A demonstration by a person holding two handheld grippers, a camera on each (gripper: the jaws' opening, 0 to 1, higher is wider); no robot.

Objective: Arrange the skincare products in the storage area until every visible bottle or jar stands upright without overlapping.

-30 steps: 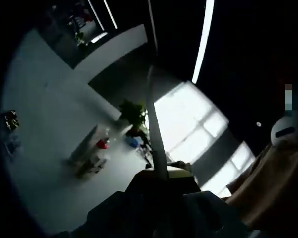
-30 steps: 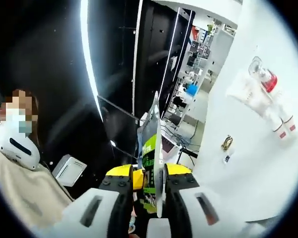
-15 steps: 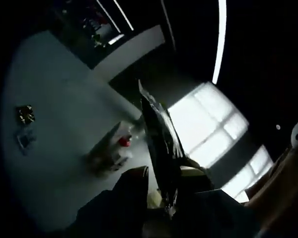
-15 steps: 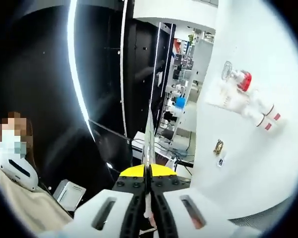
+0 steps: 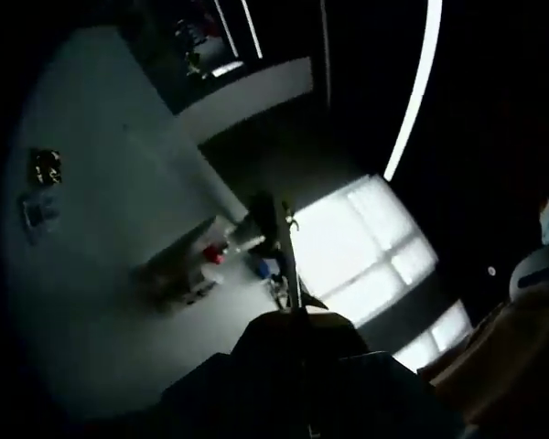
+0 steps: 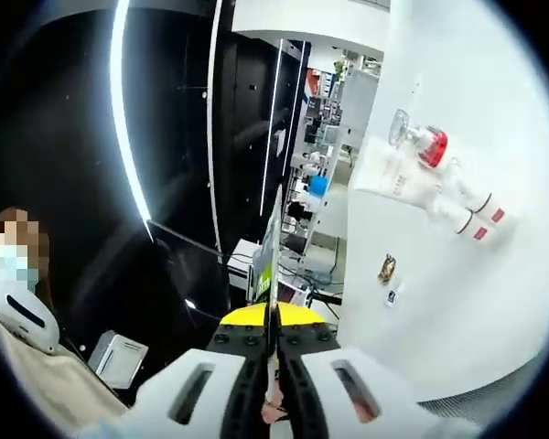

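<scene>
My right gripper [image 6: 273,335] is shut on a thin flat packet [image 6: 269,251] with green and white print, seen edge-on and rising from between the jaws. In the dim left gripper view, my left gripper [image 5: 297,318] is shut on a thin dark packet [image 5: 288,247], also edge-on. Far off on a white surface [image 6: 457,302] stand skincare items: a red-capped bottle [image 6: 429,145], a white box [image 6: 390,174] and white tubes with red bands [image 6: 476,216]. The left gripper view has the same cluster [image 5: 185,273], small and dark, with a red cap [image 5: 212,258].
A small dark object [image 6: 385,268] and a card [image 6: 391,295] lie on the white surface nearer me. Black panels with light strips [image 6: 128,137] and cluttered shelves [image 6: 325,137] are behind. A person in beige [image 6: 23,384] is at the left; a bright window [image 5: 366,247] glows.
The right jaws closed from a wider gap onto the packet, which turned edge-on. In the left gripper view the dark packet swung from broadside to edge-on. Both cameras shifted.
</scene>
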